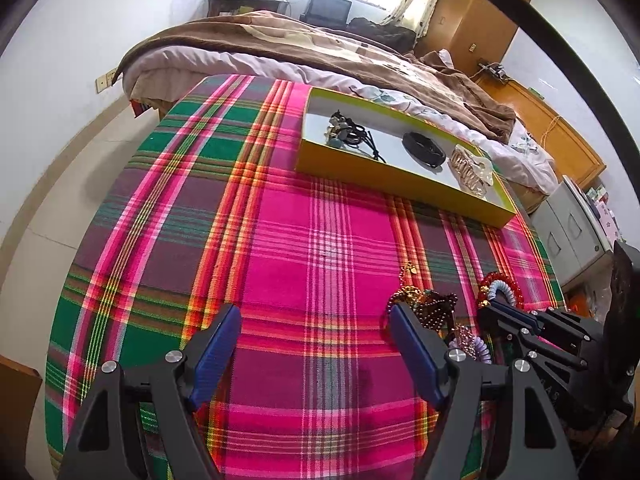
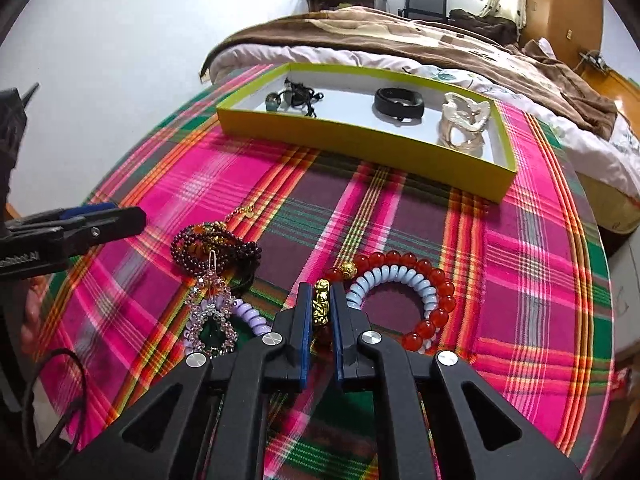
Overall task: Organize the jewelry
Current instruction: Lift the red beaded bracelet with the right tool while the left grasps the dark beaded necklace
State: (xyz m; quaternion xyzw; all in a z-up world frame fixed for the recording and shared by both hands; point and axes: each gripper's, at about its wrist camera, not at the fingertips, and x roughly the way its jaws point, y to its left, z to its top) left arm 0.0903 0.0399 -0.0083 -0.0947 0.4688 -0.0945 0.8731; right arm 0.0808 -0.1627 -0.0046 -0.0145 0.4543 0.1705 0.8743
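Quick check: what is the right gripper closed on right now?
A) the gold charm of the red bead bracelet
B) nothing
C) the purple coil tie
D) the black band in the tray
A: the right gripper pinches the gold charm on the red bead bracelet.

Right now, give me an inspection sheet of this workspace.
Surface: plaid cloth covers the table.
Job's things: yellow tray holds a black band, a pearly hair claw and dark hair ties; red bead bracelet and dark bead strands lie loose.
Clutter: nothing seen.
Grippers: right hand-held gripper shut on the bracelet's gold charm; left hand-held gripper open, empty.
Cables: black cable at the left edge.
Surroundings: bed with brown blanket.
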